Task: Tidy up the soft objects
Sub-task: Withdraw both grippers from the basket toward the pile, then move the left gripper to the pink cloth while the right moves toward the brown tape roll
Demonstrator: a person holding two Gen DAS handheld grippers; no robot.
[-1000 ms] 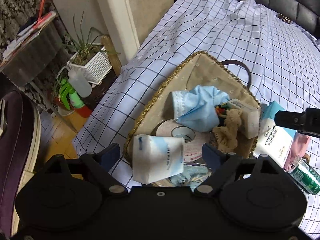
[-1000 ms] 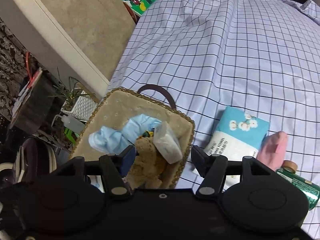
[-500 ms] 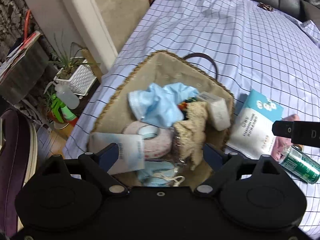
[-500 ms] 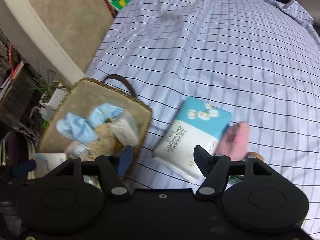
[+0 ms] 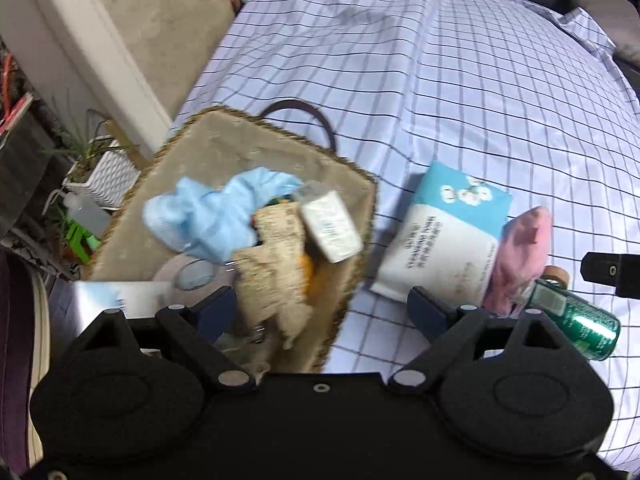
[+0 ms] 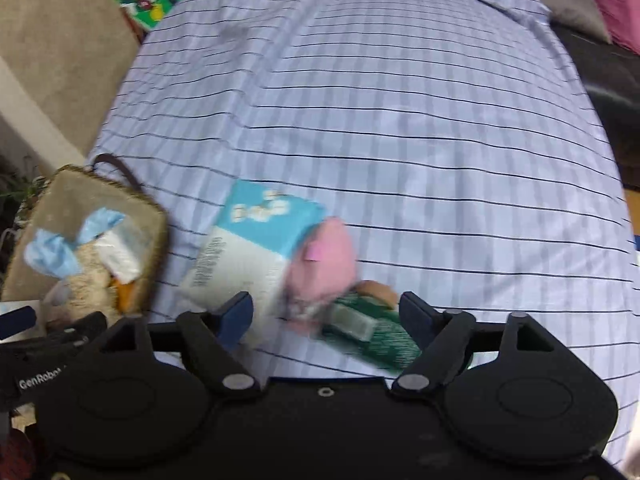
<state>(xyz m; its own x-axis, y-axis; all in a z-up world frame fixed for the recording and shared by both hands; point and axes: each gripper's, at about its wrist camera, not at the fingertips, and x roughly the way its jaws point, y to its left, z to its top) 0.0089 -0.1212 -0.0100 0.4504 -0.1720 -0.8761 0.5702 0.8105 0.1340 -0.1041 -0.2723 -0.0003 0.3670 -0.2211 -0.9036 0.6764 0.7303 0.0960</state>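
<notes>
On the checked sheet (image 6: pixel 400 140), a tissue pack (image 6: pixel 248 252), a pink cloth (image 6: pixel 324 268) and a green can (image 6: pixel 372 332) are lying touching, just beside the basket (image 5: pixel 360 208). The right gripper (image 6: pixel 326 318) is hanging wide open over the cloth and can, holding nothing. The left gripper (image 5: pixel 320 312) is gaping empty over the basket rim. Closing now is risking pinching the hard can with the cloth, since they overlap.
</notes>
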